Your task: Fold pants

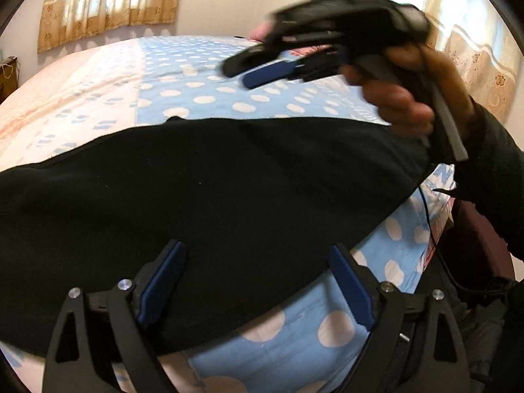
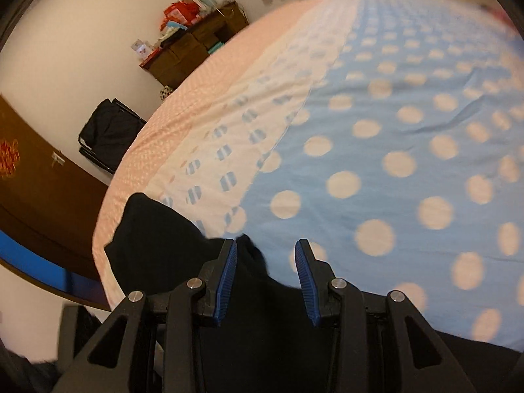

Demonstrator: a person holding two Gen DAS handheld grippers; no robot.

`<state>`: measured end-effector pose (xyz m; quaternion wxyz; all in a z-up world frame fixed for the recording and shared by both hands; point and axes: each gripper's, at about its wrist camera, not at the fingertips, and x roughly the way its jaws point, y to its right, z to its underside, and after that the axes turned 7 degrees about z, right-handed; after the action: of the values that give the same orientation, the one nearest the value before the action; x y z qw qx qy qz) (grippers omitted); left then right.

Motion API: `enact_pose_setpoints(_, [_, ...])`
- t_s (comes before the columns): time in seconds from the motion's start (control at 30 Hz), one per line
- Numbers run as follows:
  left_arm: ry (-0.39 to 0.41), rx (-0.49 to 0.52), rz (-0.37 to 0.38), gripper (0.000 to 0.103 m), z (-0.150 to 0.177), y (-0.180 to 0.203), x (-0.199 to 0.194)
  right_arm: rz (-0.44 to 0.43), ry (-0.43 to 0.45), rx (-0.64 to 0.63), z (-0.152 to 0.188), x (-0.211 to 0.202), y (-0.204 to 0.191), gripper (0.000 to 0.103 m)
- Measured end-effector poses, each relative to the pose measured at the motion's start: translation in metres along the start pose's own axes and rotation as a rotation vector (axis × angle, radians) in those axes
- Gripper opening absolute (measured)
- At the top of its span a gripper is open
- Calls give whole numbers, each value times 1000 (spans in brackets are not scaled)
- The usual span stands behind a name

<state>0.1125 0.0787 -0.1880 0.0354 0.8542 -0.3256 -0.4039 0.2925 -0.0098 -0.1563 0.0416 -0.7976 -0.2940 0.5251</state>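
The black pants lie folded in a broad band across the near part of the bed. My left gripper hangs just over their near edge, its blue pads spread wide with nothing pressed between them. Farther back on the right, a hand holds my right gripper in the air above the spotted cover, blurred. In the right wrist view the right gripper stands partly open above the bed. A corner of the pants lies below and left of its fingers, and no cloth is pinched.
The bed cover is blue with pale dots, with a pink-and-white strip toward its edge. A dark cabinet with clutter and a black bag on a frame stand by the wall. A thin cable hangs at the right bed edge.
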Motion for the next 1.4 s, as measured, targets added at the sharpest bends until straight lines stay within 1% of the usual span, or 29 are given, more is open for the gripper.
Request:
enact_pose_setpoints(0.07, [-6,-2,4,94,3,-2,-4,-28,-38,36,-4,15,1,39])
enact_pose_setpoints(0.2, [-4,34,-16,95,4,4,-5,-81,-107,97,-5,36,3,39])
enact_pose_setpoints(0.3, [29,30,-37,95,-1,6,-16,-120,-141,116,-3,47,2,39])
enact_pose_setpoints(0.33, [62,33,-49,95,-3,5,-25,-136,-152,125,-2,51,1,39])
enact_pose_setpoints(0.4, [108,46,-87,96,-4,4,-36,-147,-164,137,0,56,0,34])
enact_pose_setpoints(0.43, [127,53,-128,100,-7,0,-41,-152,-163,149,0,58,0,27])
enact_pose_setpoints(0.47, [130,50,-152,102,-8,-5,-41,-167,-161,170,0,59,2,16])
enact_pose_setpoints(0.5, [122,39,-170,103,-9,-10,-39,-188,-154,189,-1,59,4,12])
enact_pose_setpoints(0.53, [111,26,-183,103,-9,-14,-37,-214,-140,206,-1,58,6,9])
enact_pose_setpoints(0.57, [84,-8,-201,103,-7,-24,-31,-229,-117,210,-2,54,6,8])
enact_pose_setpoints(0.63, [32,-46,-204,103,-2,-33,-19,-241,-78,198,-2,44,2,7])
enact_pose_setpoints(0.7, [37,10,-233,103,1,-25,-16,-224,-38,170,-2,34,-6,6])
enact_pose_setpoints(0.73, [16,37,-256,103,1,-21,-12,-203,-16,157,-3,30,-9,6])
enact_pose_setpoints(0.77, [12,51,-270,103,1,-19,-10,-173,-8,153,-3,30,-9,6])
enact_pose_setpoints(0.83, [17,45,-268,103,1,-19,-10,-104,-31,159,-4,39,-6,6])
enact_pose_setpoints(0.9, [27,25,-248,103,0,-20,-12,-57,-49,166,-3,51,-3,5])
enact_pose_setpoints(0.93, [30,18,-240,103,0,-21,-12,-44,-56,163,-2,56,-2,6])
enact_pose_setpoints(1.0, [35,7,-224,103,0,-23,-13,-48,-53,147,-1,57,-1,6])
enact_pose_setpoints(1.1, [35,2,-222,103,0,-23,-13,-53,-55,125,0,51,-2,13])
enact_pose_setpoints(1.13, [34,2,-223,103,-1,-23,-13,-35,-48,114,2,44,-2,22])
enact_pose_setpoints(1.17, [33,1,-224,103,-1,-26,-12,-17,-37,100,4,38,-2,35])
enact_pose_setpoints(1.2, [33,0,-225,103,-1,-28,-12,0,-18,80,7,28,-1,39])
enact_pose_setpoints(1.3, [34,-1,-232,103,1,-24,-10,52,36,22,19,1,-3,41])
enact_pose_setpoints(1.4, [34,-3,-242,103,-3,-25,-10,108,73,-40,42,-23,-8,41])
